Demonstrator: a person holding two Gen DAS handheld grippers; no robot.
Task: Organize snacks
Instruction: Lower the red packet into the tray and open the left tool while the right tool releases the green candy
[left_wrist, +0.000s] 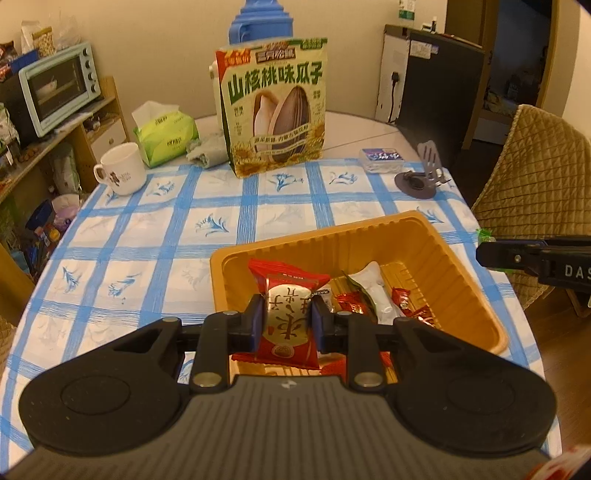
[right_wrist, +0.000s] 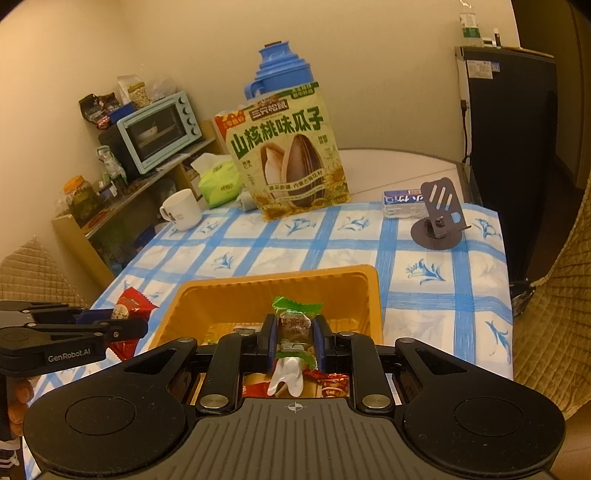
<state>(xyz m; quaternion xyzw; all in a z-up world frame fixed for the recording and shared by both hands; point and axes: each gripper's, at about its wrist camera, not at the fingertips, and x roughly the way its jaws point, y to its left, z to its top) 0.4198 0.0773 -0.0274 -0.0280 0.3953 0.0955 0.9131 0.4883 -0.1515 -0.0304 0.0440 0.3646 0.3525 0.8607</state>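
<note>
Left gripper (left_wrist: 287, 314) clamped on a red snack (left_wrist: 286, 317), above the near-left corner of the orange tray (left_wrist: 436, 236); right gripper (right_wrist: 294, 332) clamped on a green-ended candy (right_wrist: 294, 321), over the tray's near edge; tray on the checked cloth (left_wrist: 147, 236) near the tabletop's near edge, wrapped snacks (left_wrist: 376, 295) inside; seed bag (left_wrist: 275, 107) upright at the cloth's far edge, mug (left_wrist: 123, 173) at its far-left corner.

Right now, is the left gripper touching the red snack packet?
Touching. The left wrist view shows the left gripper with both blue pads pressed against the sides of the red snack packet, above the orange tray.
</note>
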